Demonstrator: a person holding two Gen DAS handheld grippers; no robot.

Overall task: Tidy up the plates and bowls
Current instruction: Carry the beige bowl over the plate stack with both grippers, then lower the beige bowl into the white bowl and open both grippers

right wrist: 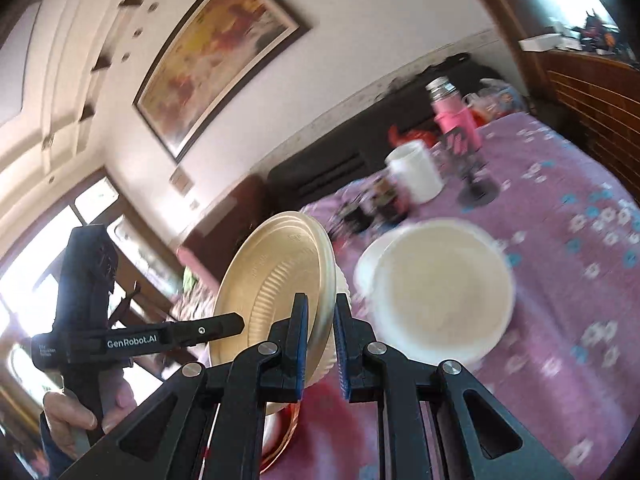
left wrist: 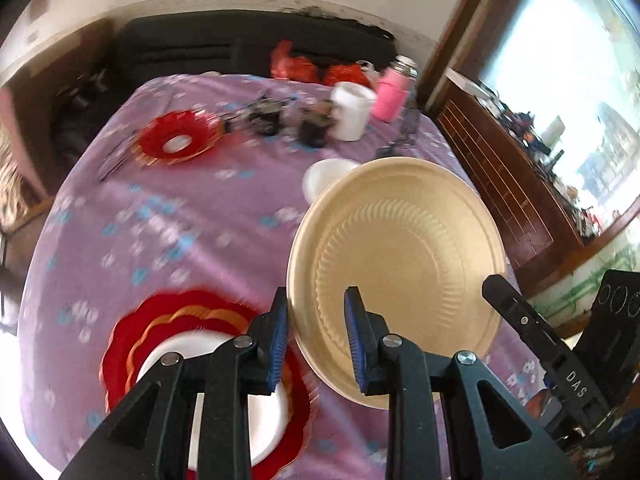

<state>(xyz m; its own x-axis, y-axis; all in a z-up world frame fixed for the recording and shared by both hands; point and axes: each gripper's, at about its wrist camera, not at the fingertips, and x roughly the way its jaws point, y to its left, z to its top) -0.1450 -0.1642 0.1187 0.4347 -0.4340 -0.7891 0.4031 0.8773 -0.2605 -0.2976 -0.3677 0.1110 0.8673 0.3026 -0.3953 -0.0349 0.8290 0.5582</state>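
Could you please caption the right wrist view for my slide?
Right gripper holds a tilted gold plate by its rim above the purple tablecloth.

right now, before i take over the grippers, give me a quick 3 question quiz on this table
1. True or false: the right gripper is shut on the rim of the gold plate.
2. What colour is the bottle standing behind the white mug? A green, B pink, C blue.
3. In the left wrist view, how many red scalloped plates lie on the purple cloth?

Key: 1 true; 2 B; 3 two.
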